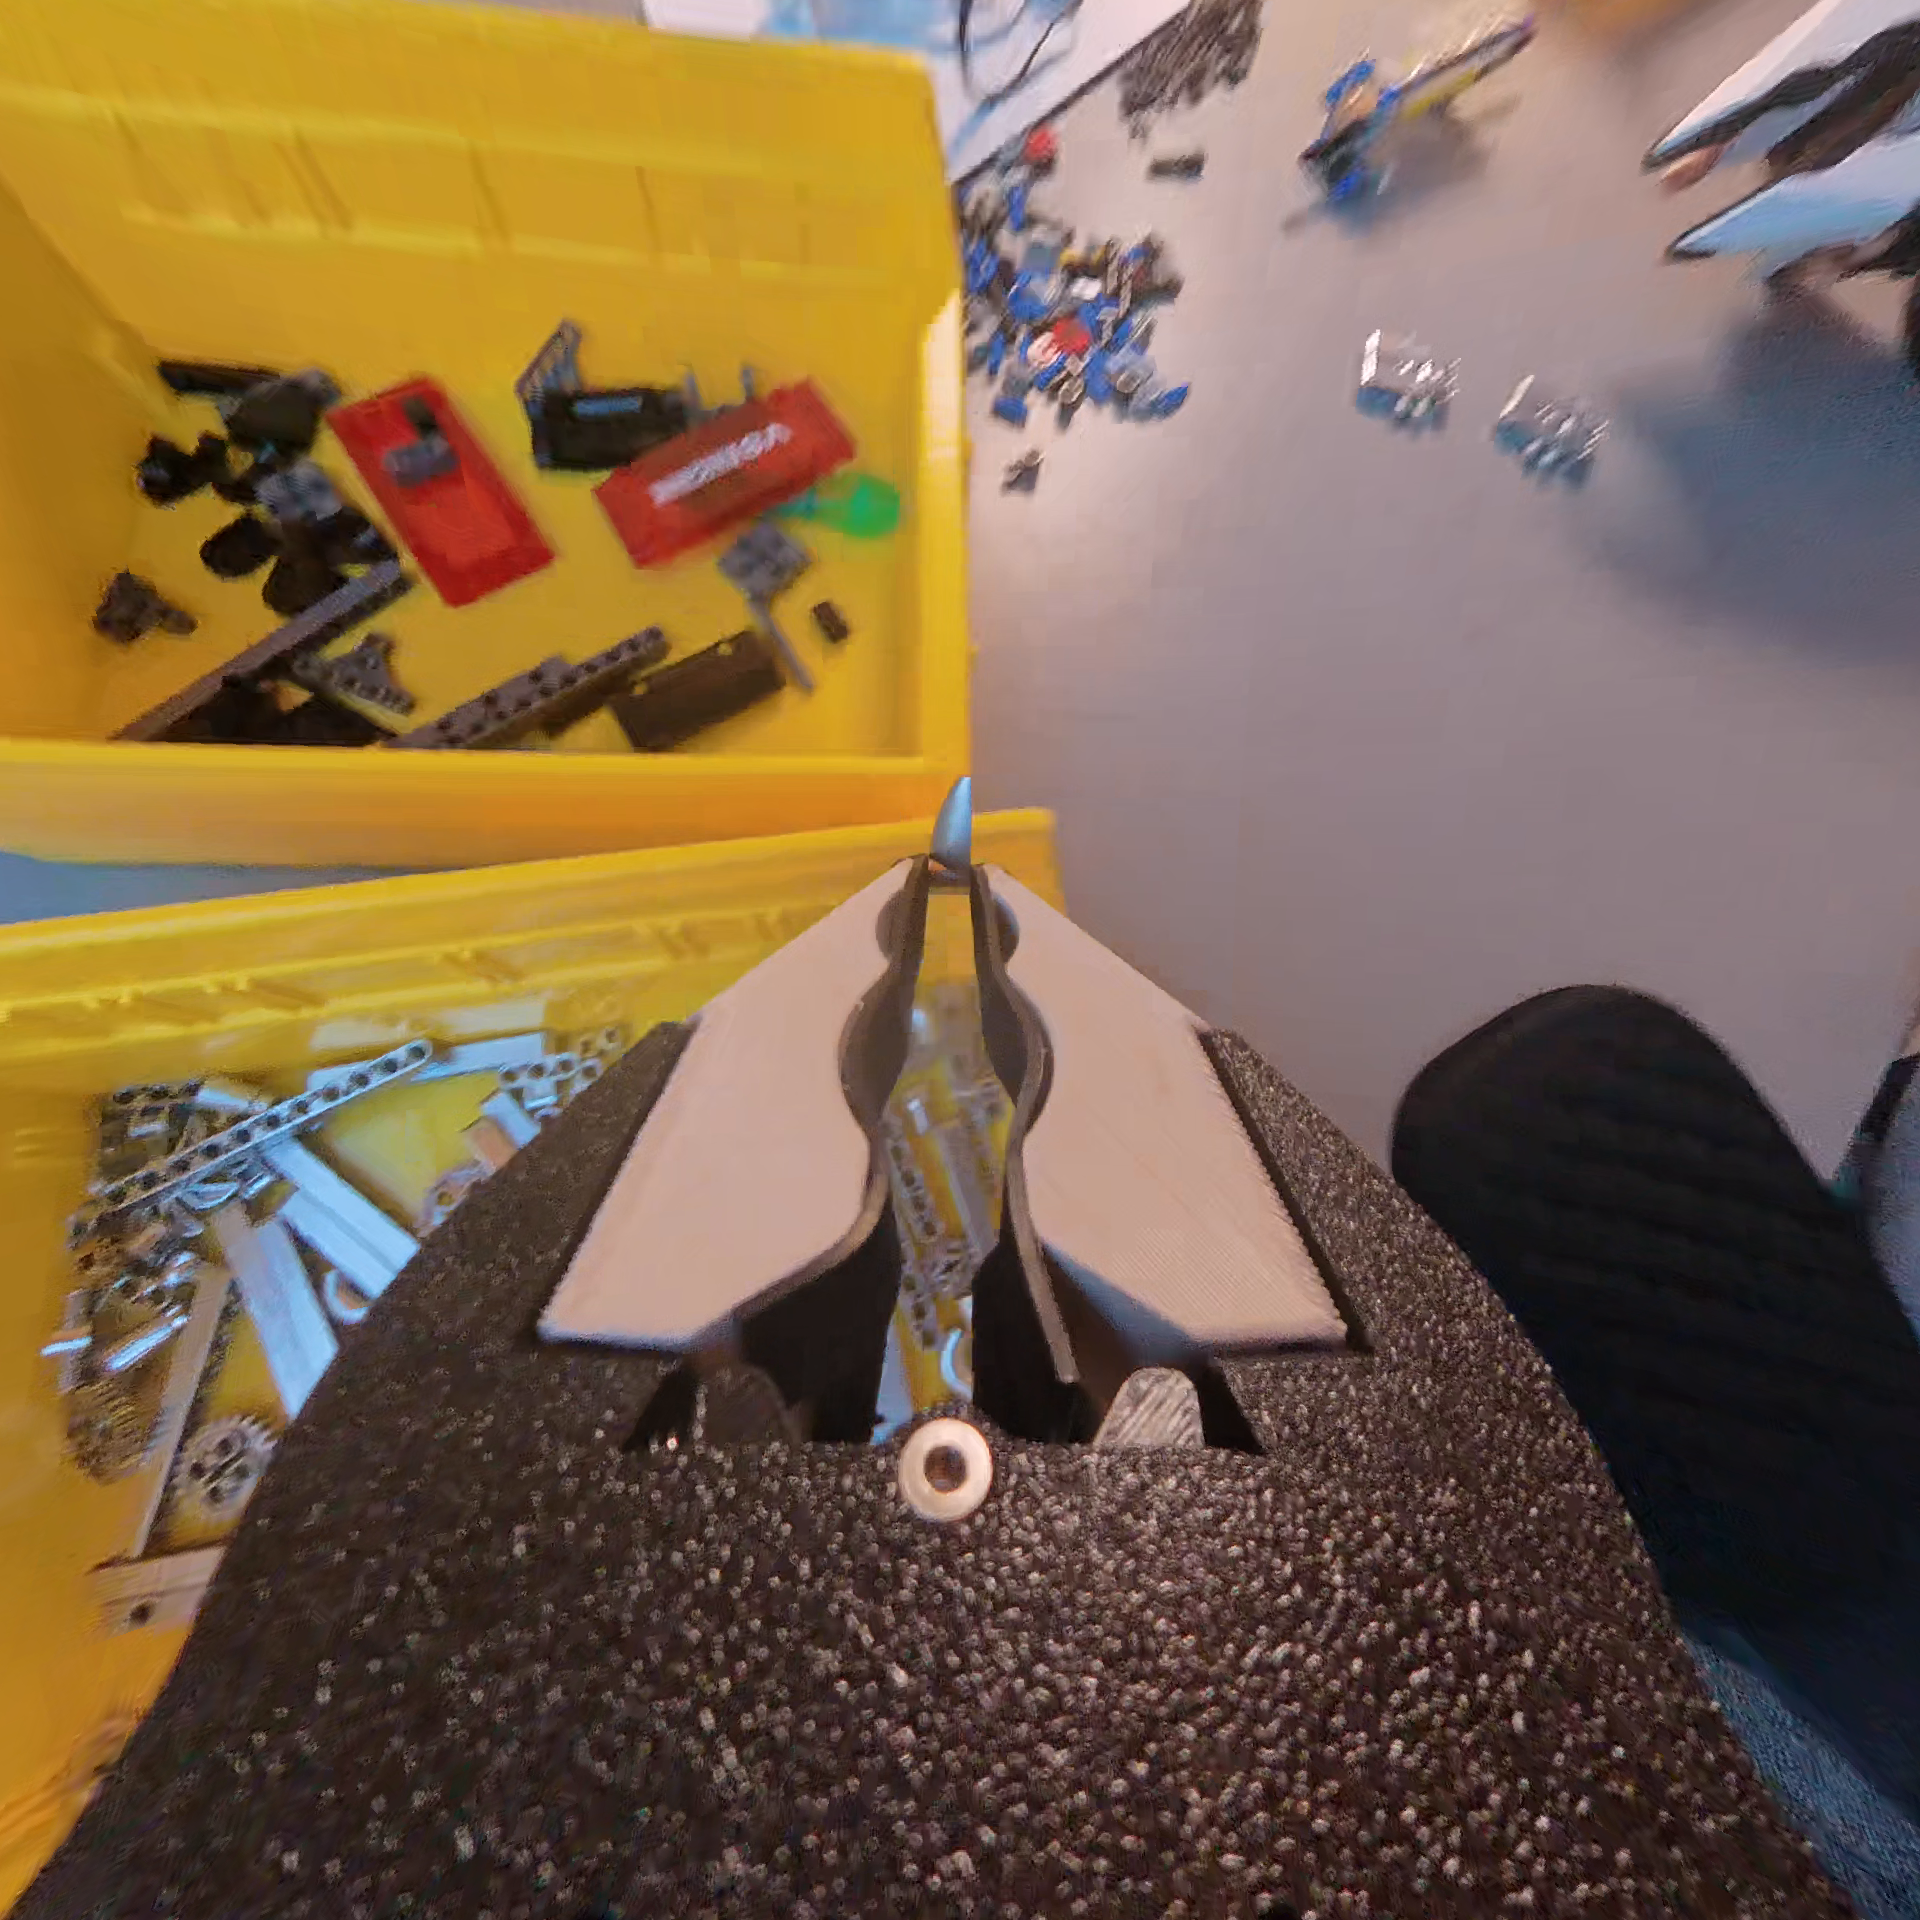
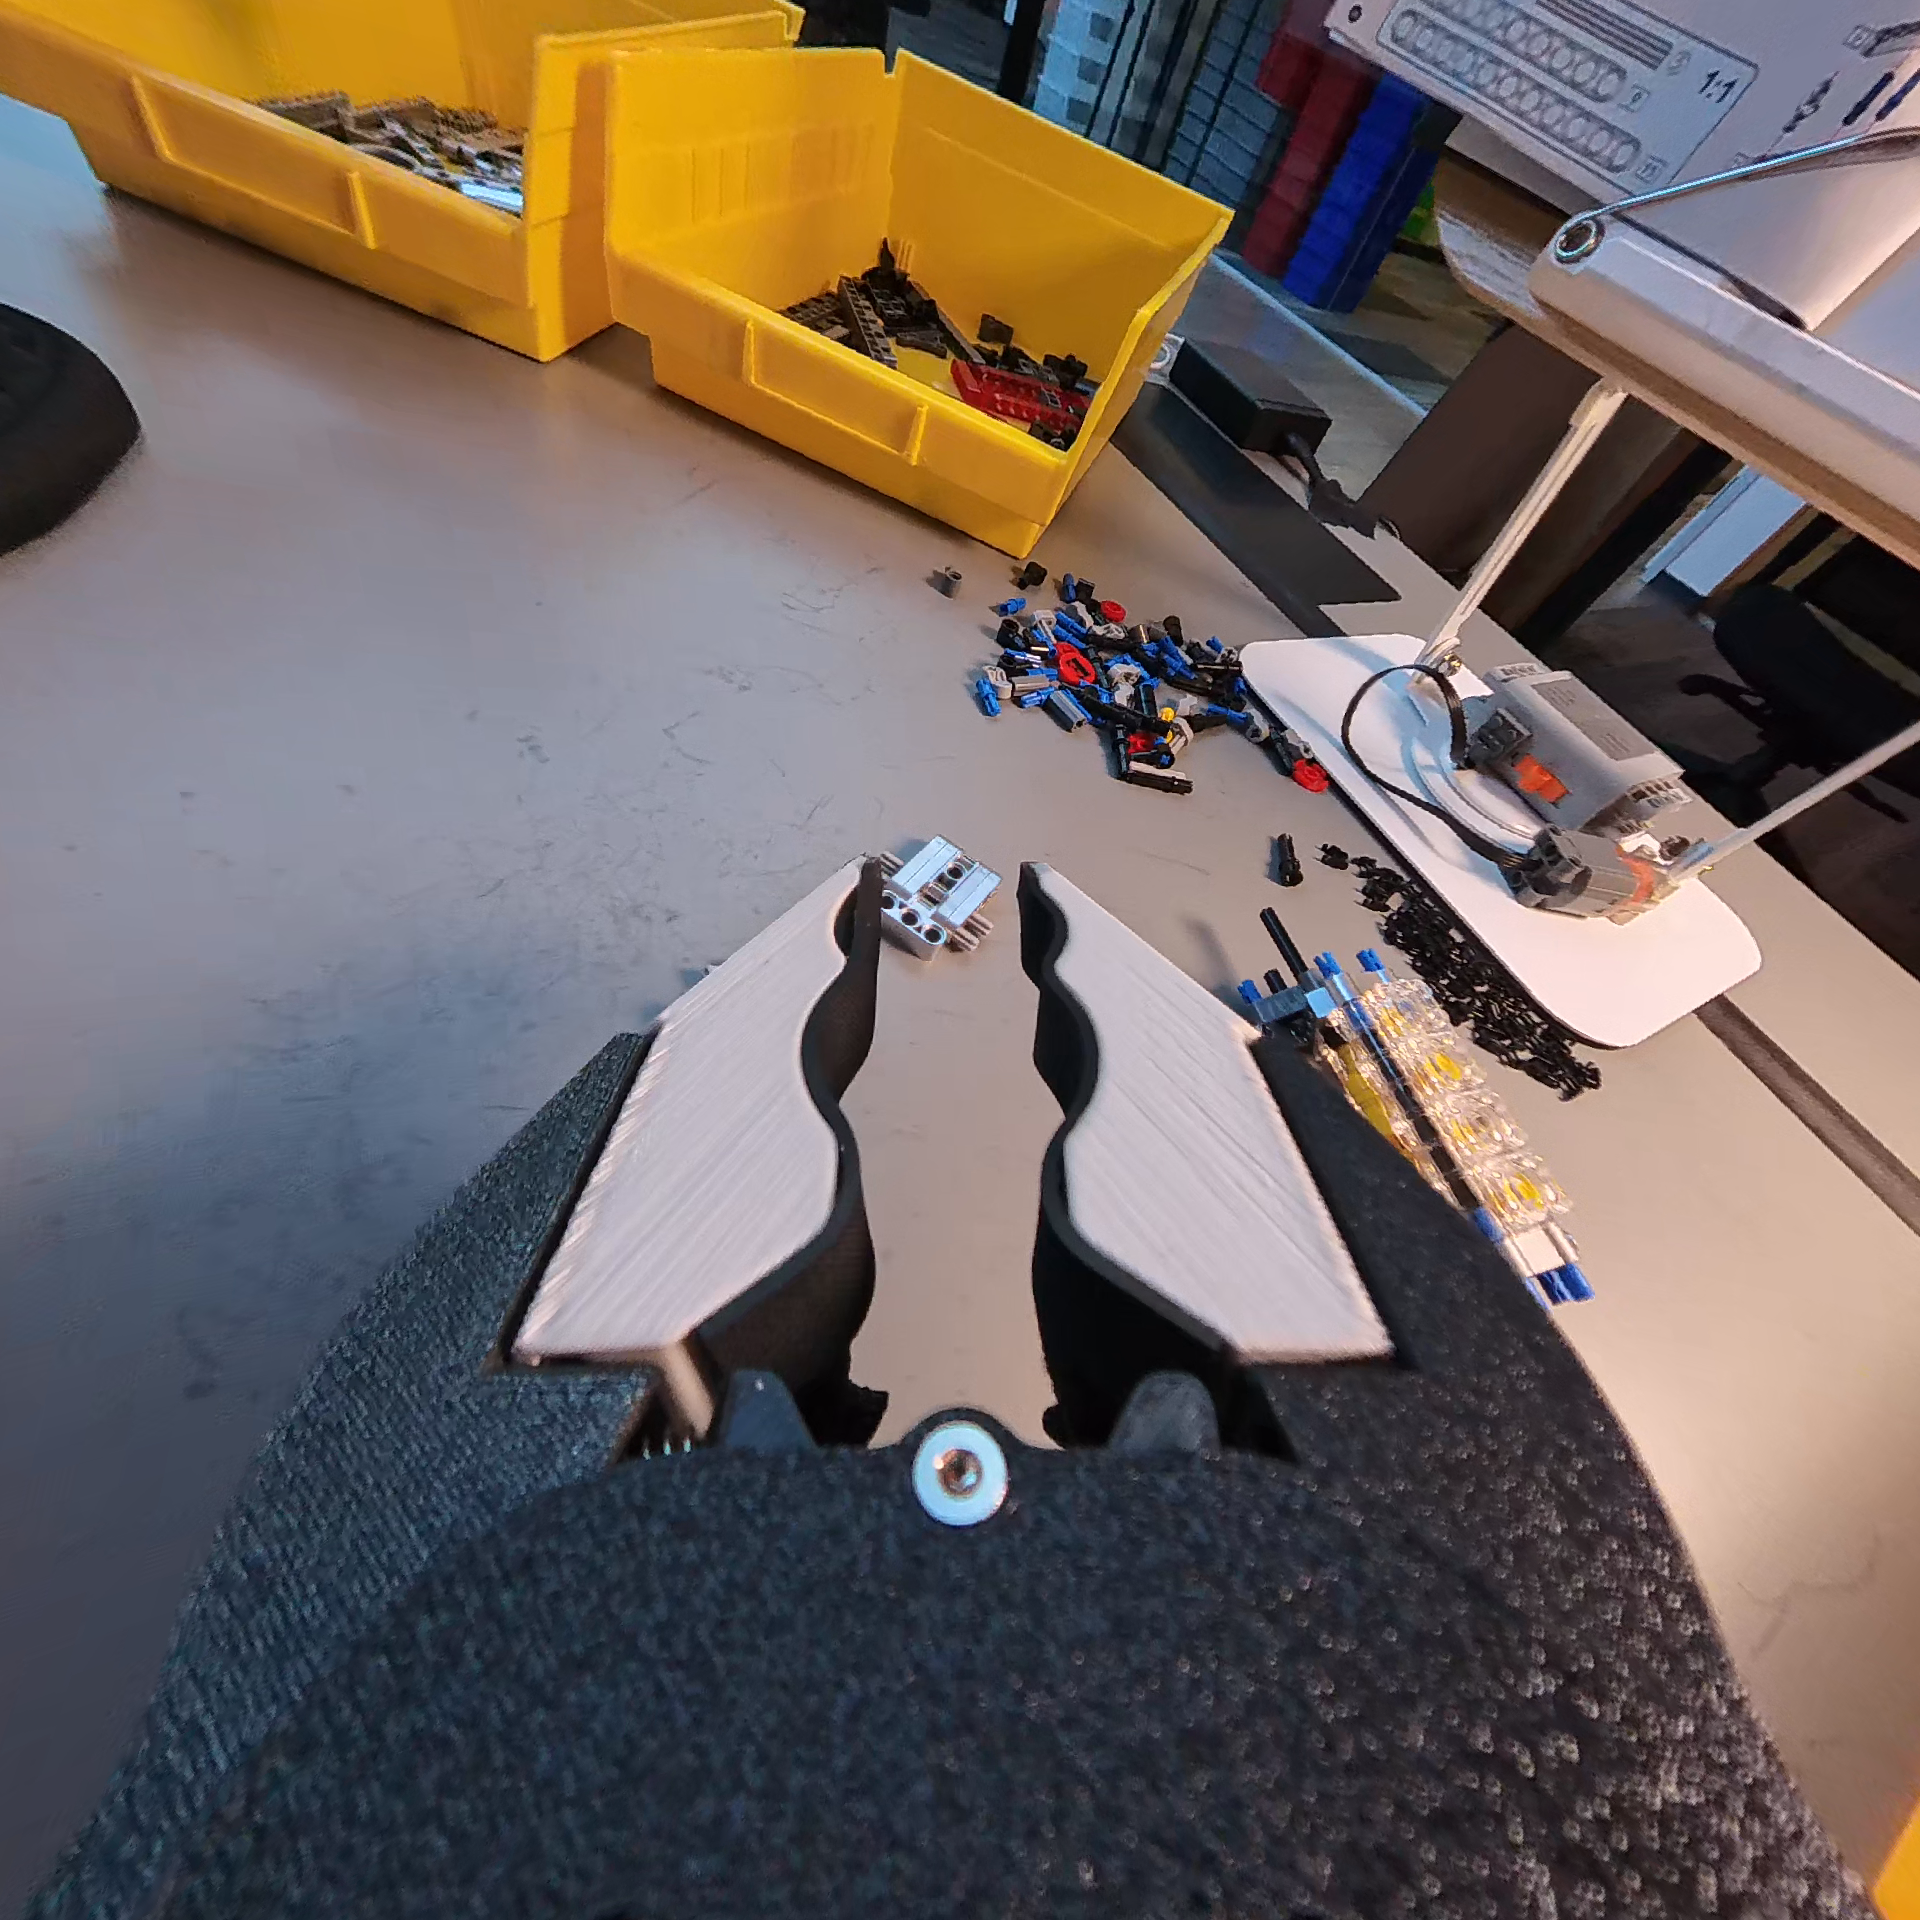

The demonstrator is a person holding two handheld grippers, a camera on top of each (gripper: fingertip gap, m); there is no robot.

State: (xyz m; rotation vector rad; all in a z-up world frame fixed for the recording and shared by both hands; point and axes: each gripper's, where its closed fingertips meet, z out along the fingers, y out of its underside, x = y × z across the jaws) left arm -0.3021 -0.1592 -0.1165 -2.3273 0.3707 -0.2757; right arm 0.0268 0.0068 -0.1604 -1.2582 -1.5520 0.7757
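My left gripper [image 1: 948,868] is shut on a small grey pointed piece [image 1: 952,828] that sticks up from its fingertips. It hangs over the near yellow bin [image 1: 520,935], which holds several grey and white beams [image 1: 249,1153]. My right gripper [image 2: 940,878] is open and low over the table. A small grey block assembly [image 2: 940,896] lies on the table between its fingertips, close to the left finger. The right gripper also shows blurred at the far right of the left wrist view [image 1: 1808,177].
A second yellow bin [image 1: 468,208] holds black beams and red plates [image 1: 442,488]; it also shows in the right wrist view [image 2: 831,395]. A pile of small blue, black and red pins [image 2: 1122,686] lies on the table. A white plate [image 2: 1621,966] carries a grey motor unit [image 2: 1579,748]. A clear and yellow assembly [image 2: 1423,1101] lies right of my right gripper. My right fingertips sit around 40 centimetres from my left ones.
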